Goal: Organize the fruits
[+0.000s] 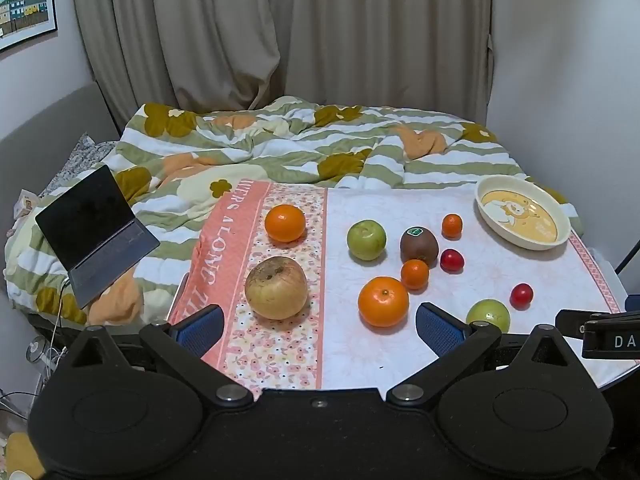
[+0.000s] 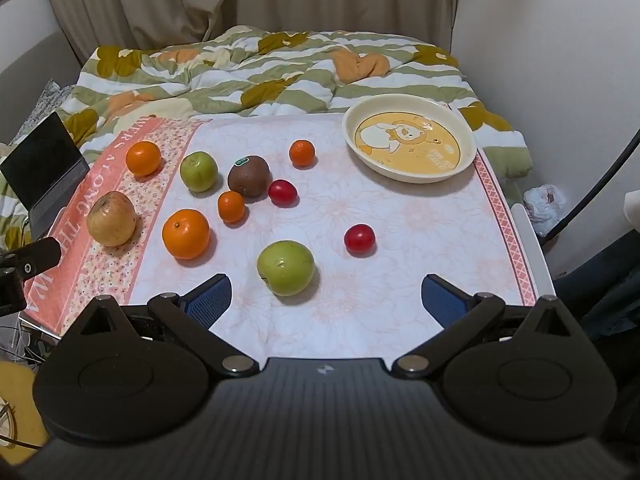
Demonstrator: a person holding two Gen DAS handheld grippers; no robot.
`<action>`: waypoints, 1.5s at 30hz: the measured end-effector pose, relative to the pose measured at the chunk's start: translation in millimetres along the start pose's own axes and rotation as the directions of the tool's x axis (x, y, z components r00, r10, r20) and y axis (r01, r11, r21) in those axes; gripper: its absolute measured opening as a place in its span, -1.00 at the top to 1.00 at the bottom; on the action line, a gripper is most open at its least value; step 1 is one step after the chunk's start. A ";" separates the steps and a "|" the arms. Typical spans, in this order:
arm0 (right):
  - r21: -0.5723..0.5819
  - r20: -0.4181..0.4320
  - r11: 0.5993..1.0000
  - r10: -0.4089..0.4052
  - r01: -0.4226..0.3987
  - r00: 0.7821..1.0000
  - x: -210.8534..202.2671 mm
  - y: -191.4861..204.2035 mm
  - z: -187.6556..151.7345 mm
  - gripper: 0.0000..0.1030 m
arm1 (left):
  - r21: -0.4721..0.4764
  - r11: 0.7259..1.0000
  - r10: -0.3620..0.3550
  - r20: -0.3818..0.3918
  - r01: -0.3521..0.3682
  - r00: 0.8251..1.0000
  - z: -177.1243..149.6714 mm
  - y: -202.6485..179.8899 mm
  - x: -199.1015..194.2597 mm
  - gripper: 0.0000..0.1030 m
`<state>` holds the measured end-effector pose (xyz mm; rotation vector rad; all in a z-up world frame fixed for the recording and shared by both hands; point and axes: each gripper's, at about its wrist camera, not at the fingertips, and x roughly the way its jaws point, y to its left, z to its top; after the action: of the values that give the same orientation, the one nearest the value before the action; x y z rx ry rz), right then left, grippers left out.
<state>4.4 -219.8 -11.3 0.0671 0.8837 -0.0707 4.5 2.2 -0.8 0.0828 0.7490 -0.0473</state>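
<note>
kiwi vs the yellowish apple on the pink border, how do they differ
The kiwi is dark brown with a green sticker; the yellowish apple is pale tan, stickerless. The apple looks larger. The kiwi sits among small fruits on the white cloth; the apple sits alone on the floral border. Both rest on the table, outside the plate.

Home bedroom, prob.: rumpled floral duvet (image 1: 280,148) on bed, curtains (image 1: 280,28), laptop (image 1: 96,236).

left wrist: near table (image 1: 440,208) edge, facing bed | right wrist: further right | shared: fruit, plate (image 2: 412,140)
</note>
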 end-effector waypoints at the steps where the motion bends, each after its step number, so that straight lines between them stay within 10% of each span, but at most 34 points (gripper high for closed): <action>1: -0.001 0.000 1.000 0.000 0.000 1.000 0.0 0.2 0.0 -1.00 | 0.001 1.000 0.001 0.000 -0.001 1.000 -0.1 -0.4 -0.2 -1.00; 45: -0.001 -0.002 1.000 0.001 -0.001 1.000 -0.7 5.3 -2.3 -1.00 | -0.002 1.000 0.003 0.003 -0.003 1.000 0.8 5.2 0.9 -1.00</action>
<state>2.7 -214.3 -12.1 0.0662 0.8859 -0.0695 6.0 7.2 -0.4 0.0814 0.7463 -0.0439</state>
